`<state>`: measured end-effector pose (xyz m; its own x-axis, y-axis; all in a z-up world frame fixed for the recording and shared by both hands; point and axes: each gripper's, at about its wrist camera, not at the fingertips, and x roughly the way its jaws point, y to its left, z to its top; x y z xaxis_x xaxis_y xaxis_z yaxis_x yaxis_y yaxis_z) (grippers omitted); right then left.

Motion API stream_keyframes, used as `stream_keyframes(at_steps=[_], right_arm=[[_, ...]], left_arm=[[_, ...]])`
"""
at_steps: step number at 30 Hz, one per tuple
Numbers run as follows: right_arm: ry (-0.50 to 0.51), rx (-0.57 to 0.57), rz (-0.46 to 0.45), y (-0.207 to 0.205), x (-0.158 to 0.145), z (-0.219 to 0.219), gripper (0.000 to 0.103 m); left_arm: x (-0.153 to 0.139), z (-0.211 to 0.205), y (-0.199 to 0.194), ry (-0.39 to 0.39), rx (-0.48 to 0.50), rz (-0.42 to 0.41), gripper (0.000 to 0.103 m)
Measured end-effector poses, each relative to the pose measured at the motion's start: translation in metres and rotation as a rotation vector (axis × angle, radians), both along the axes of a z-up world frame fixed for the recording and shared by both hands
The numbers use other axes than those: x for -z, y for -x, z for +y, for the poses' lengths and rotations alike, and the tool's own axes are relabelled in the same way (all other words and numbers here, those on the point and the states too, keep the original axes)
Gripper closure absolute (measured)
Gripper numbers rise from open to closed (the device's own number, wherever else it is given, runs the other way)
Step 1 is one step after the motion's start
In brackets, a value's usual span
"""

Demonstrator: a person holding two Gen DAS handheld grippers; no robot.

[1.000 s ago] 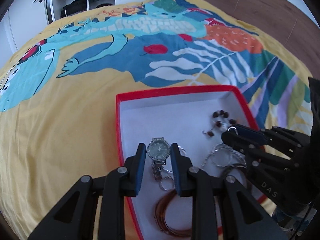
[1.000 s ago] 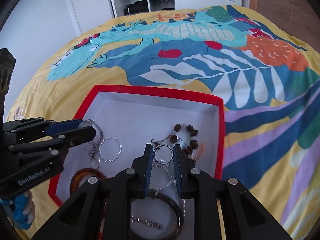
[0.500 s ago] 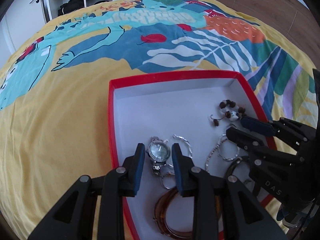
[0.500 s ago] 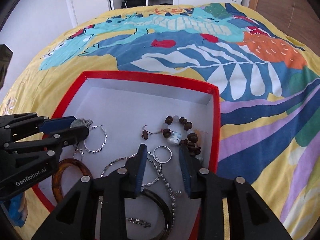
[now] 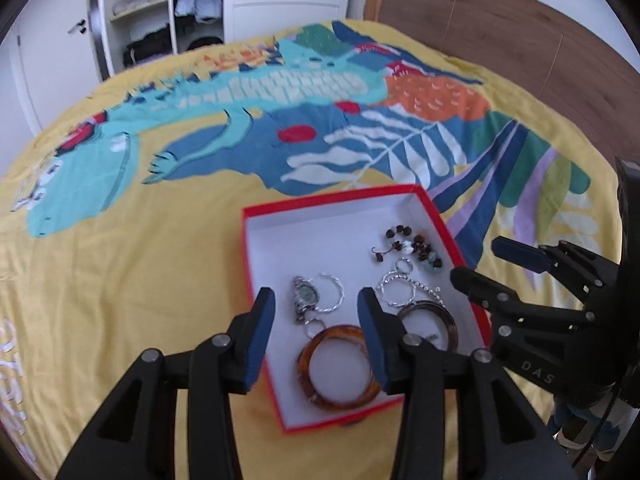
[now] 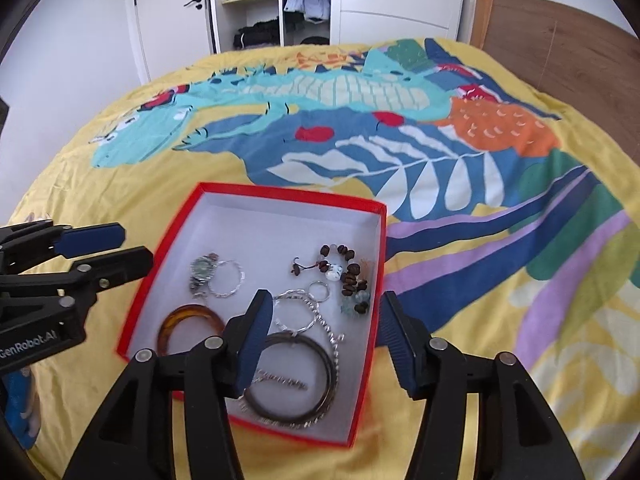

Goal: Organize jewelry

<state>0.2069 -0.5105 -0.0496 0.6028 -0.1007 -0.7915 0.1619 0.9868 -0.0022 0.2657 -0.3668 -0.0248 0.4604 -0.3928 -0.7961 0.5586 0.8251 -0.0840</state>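
A red box (image 5: 332,196) with a white floor lies on the bedspread and holds the jewelry. In it lie a watch (image 5: 304,294), a silver hoop (image 5: 330,298), an amber bangle (image 5: 338,364), a dark bangle (image 6: 292,376), a brown beaded bracelet (image 6: 348,272) and a small ring (image 6: 320,292). My left gripper (image 5: 316,300) hovers above the box's near left part, its jaws opening, nothing between them. Over the near right part, my right gripper (image 6: 326,304) is likewise opening and empty. Each gripper shows in the other's view, the right gripper (image 5: 486,266) and the left gripper (image 6: 132,248).
The box rests on a yellow bedspread (image 6: 440,140) printed with blue, teal and orange shapes. Beyond the bed stands a white wardrobe (image 6: 276,4) with open shelves. A wooden headboard (image 5: 500,40) runs along the right side.
The left gripper let go of the watch and the right one let go of the small ring; both pieces now lie in the box. Both grippers opened wider and rose away from it.
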Motion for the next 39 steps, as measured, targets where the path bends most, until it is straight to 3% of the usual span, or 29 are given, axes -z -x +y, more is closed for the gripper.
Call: stream_keyframes(at_steps=[5, 9, 24, 39], right_arm=[[0.002, -0.002, -0.04, 0.023, -0.031, 0.019, 0.043], [0.01, -0.009, -0.072, 0.045, -0.057, 0.038, 0.035], [0.046, -0.062, -0.202, 0.14, -0.145, 0.127, 0.021], [0.02, -0.078, -0.335, 0.235, -0.2, 0.19, 0.014]], left_arm=[[-0.032, 0.033, 0.024, -0.003, -0.039, -0.058, 0.056], [-0.055, 0.059, 0.044, -0.006, -0.07, -0.1, 0.055], [-0.132, 0.189, 0.139, -0.009, -0.239, -0.244, 0.055], [-0.181, 0.286, 0.236, -0.011, -0.355, -0.359, 0.054]])
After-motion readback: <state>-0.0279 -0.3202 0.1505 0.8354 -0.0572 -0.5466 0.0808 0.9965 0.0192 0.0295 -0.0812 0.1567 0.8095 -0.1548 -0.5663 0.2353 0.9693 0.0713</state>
